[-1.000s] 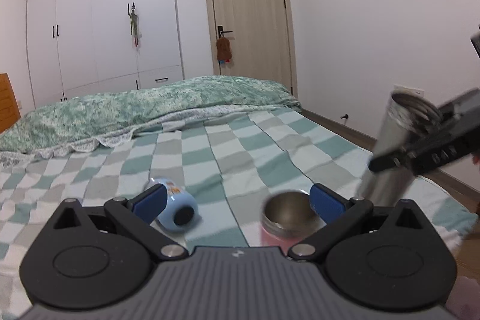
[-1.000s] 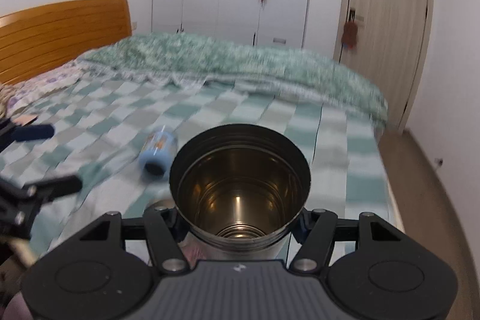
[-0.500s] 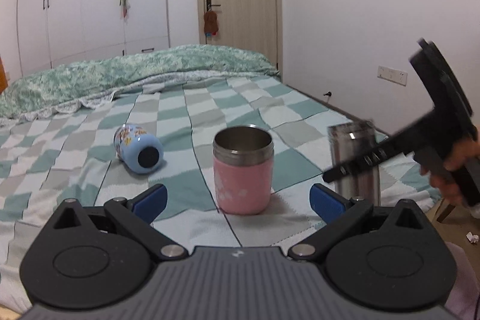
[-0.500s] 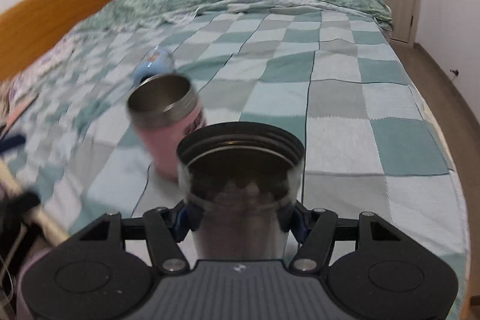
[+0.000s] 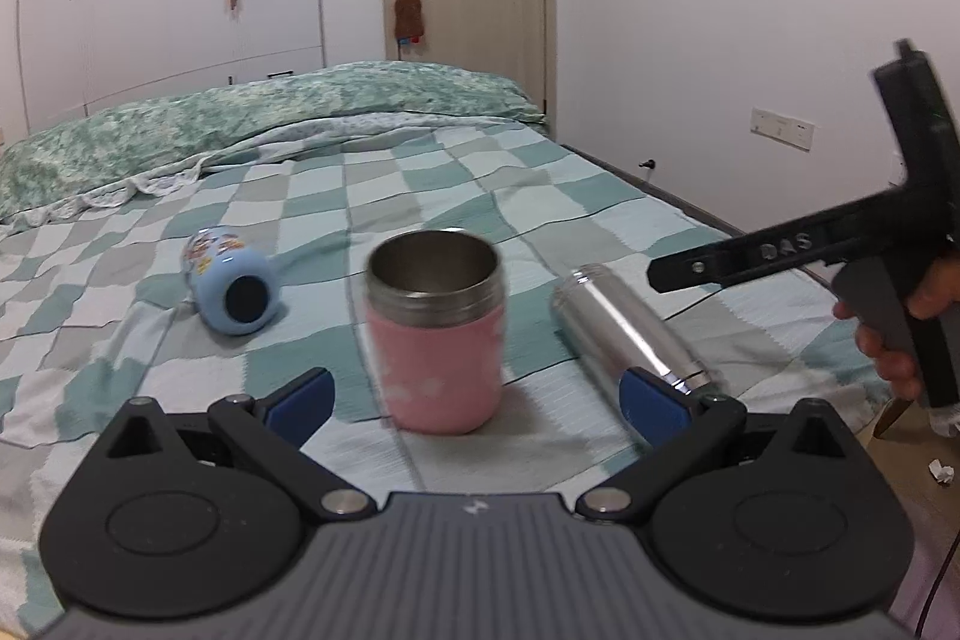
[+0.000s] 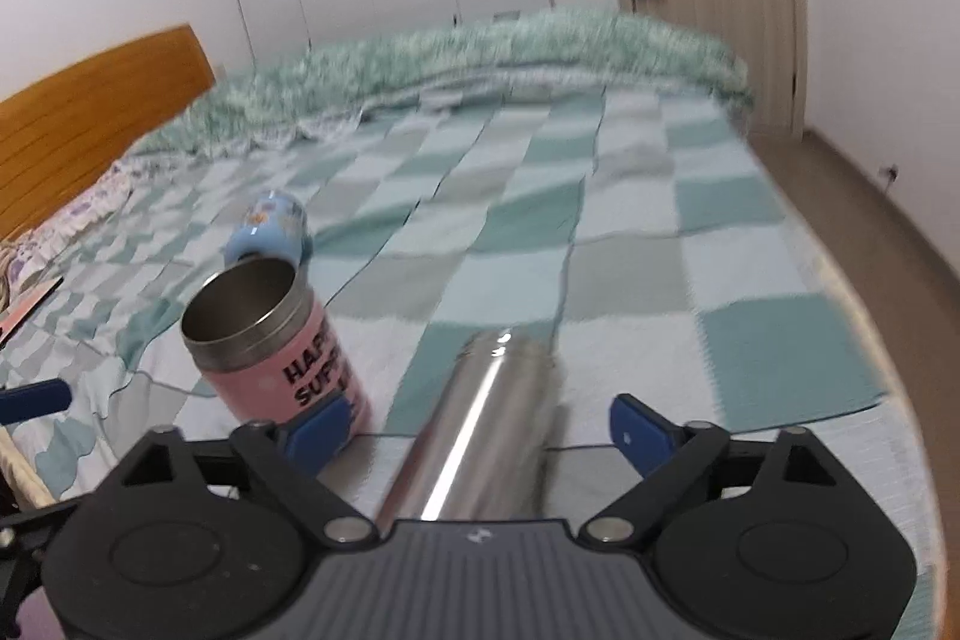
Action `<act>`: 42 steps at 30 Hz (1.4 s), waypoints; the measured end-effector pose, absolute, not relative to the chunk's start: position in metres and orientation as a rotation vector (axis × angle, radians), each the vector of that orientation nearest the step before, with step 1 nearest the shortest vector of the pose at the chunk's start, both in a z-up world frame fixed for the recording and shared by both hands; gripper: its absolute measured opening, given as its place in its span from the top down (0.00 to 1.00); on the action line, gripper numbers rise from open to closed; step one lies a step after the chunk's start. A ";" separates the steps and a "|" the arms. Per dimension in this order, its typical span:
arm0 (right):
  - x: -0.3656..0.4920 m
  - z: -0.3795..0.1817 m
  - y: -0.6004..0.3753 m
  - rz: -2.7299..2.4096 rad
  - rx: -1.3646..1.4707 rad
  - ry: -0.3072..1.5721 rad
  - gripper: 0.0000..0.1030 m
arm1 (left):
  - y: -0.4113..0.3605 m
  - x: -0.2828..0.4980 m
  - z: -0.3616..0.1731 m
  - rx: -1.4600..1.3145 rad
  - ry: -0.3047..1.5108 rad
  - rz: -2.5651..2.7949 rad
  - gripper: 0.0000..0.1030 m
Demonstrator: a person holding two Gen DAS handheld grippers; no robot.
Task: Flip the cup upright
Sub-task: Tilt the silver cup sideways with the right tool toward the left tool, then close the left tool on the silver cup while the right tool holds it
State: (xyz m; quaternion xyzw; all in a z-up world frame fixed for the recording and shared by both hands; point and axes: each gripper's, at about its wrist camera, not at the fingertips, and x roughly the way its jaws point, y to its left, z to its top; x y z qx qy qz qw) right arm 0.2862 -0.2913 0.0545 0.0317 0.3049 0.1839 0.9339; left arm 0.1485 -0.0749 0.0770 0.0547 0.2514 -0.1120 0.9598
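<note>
1. Looking at the tall, bare stainless-steel cup [image 6: 480,424], I find it lying on its side on the green-and-white checked bedspread [image 6: 630,256], near the bed's foot edge, its body running away from my right claw [image 6: 477,430].
2. Smooth polished metal will be slippery and prone to rolling on soft bedding. I judge it rigid and fairly light, so I would grip across the middle of the barrel, not the rim.
3. My right claw is spread wide, with the steel cup lying between its blue pads, gripped by neither.
4. My left claw [image 5: 474,394] is also wide and holds nothing.
5. Just beside stands the pink-sleeved steel cup [image 5: 435,334], already upright.
6. Farther off lies the pale-blue cartoon-printed cup [image 5: 231,283], on its side.
</note>
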 end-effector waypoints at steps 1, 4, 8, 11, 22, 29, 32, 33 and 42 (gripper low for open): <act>0.284 0.056 -0.298 0.371 0.068 0.616 0.04 | -0.082 0.151 0.078 0.110 0.511 -0.235 0.00; 0.278 0.055 -0.319 0.352 0.068 0.594 0.04 | -0.103 0.157 0.079 0.112 0.519 -0.258 0.00; 0.270 0.053 -0.344 0.328 0.030 0.573 0.03 | -0.128 0.168 0.079 0.107 0.545 -0.277 0.00; 0.267 0.050 -0.358 0.327 -0.015 0.572 0.03 | -0.144 0.181 0.078 0.101 0.586 -0.277 0.00; 0.279 0.030 -0.381 0.361 -0.190 0.575 0.03 | -0.195 0.245 0.069 0.125 0.736 -0.254 0.00; 0.301 0.012 -0.393 0.374 -0.211 0.596 0.03 | -0.216 0.297 0.058 0.171 0.839 -0.173 0.00; 0.312 0.006 -0.395 0.387 -0.215 0.604 0.03 | -0.219 0.317 0.052 0.181 0.881 -0.144 0.00; 0.315 0.005 -0.396 0.396 -0.217 0.604 0.03 | -0.220 0.322 0.050 0.190 0.888 -0.137 0.00; 0.329 -0.004 -0.386 0.535 -0.294 0.598 0.03 | -0.226 0.347 0.027 0.209 0.965 -0.116 0.09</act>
